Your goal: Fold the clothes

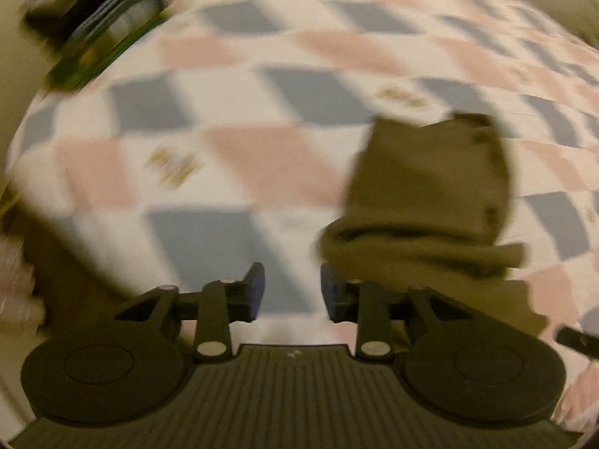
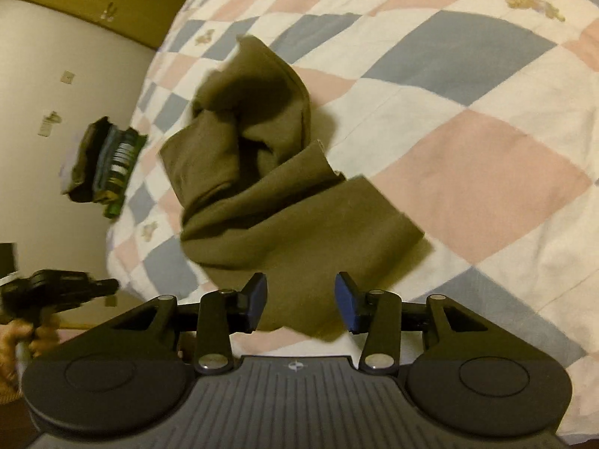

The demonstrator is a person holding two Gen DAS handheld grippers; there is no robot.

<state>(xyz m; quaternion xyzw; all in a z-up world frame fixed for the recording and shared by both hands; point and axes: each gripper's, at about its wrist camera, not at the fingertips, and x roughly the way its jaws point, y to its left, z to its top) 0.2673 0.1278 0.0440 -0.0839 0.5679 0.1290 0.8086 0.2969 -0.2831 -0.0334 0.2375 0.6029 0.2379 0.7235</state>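
Olive-brown garment (image 2: 284,187) is seen crumpled on the bed, lying on the checked quilt (image 2: 468,119). In the right wrist view it fills the centre of the frame, bunched and loosely folded over itself in the upper part, with a flatter flap spread toward lower centre. The flap's lower edge is seen between and just beyond the fingertips of the right gripper (image 2: 301,301). That gripper is seen wide apart, blue pads (image 2: 346,301) facing each other, nothing clamped; whether the cloth is touched by the pads cannot be told.

In the left wrist view the same garment (image 1: 430,194) sits right of centre, blurred by motion. Its lower folds are seen just beside the right-hand finger of the left gripper (image 1: 292,288). This gripper is also spread apart, nothing held between the fingers, quilt (image 1: 224,119) visible through the gap.

The left gripper (image 2: 67,292) is also caught in the right wrist view at lower left, off the bed edge, held by a hand (image 2: 22,340); its jaw state is not readable from there. A dark bit of the other tool (image 1: 576,338) is seen at the right edge of the left wrist view.

Quilt pattern: pink, grey-blue and white diamonds with small brownish motifs. A stack of folded clothes (image 2: 101,164), dark and green tones, is seen at the left edge of the bed in the right wrist view, well apart from the garment; the same stack (image 1: 97,26) appears blurred at upper left of the left wrist view. A pale wall (image 2: 56,75) is seen behind it.
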